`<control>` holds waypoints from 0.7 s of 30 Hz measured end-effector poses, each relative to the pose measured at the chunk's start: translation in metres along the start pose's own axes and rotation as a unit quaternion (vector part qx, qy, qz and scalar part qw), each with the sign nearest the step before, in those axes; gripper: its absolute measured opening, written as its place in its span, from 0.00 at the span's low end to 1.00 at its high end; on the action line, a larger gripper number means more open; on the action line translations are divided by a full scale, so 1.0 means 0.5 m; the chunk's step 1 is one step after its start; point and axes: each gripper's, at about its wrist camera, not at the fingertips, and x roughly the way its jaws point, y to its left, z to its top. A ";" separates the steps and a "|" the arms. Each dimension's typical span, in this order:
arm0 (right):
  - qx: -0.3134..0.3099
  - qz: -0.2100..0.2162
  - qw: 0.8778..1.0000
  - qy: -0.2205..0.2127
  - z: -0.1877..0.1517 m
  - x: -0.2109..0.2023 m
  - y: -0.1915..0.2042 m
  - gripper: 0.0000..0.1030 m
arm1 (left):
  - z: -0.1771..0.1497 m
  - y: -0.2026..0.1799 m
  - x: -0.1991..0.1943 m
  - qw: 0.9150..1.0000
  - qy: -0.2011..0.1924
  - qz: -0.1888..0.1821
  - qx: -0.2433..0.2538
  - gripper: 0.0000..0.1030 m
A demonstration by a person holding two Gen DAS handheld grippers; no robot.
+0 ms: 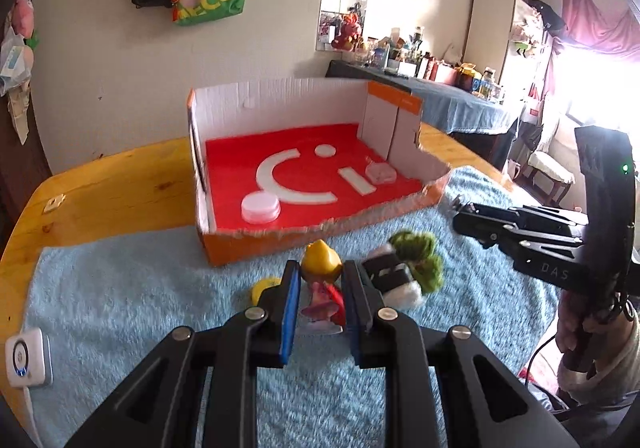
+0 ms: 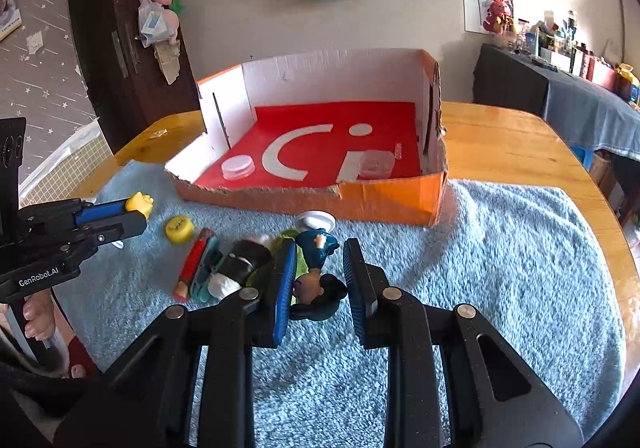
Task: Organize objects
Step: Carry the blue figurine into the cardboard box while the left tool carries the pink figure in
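Two hand-held grippers worked over small toys on a blue towel (image 2: 500, 248) in front of an orange cardboard box (image 2: 384, 196).

The left gripper (image 1: 320, 300) pinched a yellow-topped figurine (image 1: 322, 280) between its blue pads, just short of the box's torn front edge. The right gripper (image 2: 320, 280) stood spread around a sailor figurine (image 2: 316, 268) lying on the towel, its left pad beside the toy, its right pad apart. A sushi toy (image 2: 240, 264), red pencil (image 2: 194, 264) and yellow cap (image 2: 180, 229) lay between the grippers.
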 end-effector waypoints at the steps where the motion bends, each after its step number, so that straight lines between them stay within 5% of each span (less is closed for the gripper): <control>1: -0.002 0.003 1.000 -0.002 0.010 -0.001 0.002 0.22 | 0.014 -0.002 0.002 1.000 -0.001 -0.004 0.003 0.21; 9: -0.027 0.015 1.000 -0.004 0.100 0.029 0.007 0.22 | 0.102 -0.010 0.076 0.999 0.020 -0.017 0.028 0.21; 21: -0.043 0.038 0.994 0.093 0.164 0.177 -0.015 0.22 | 0.138 -0.022 0.214 0.994 0.095 -0.028 0.054 0.21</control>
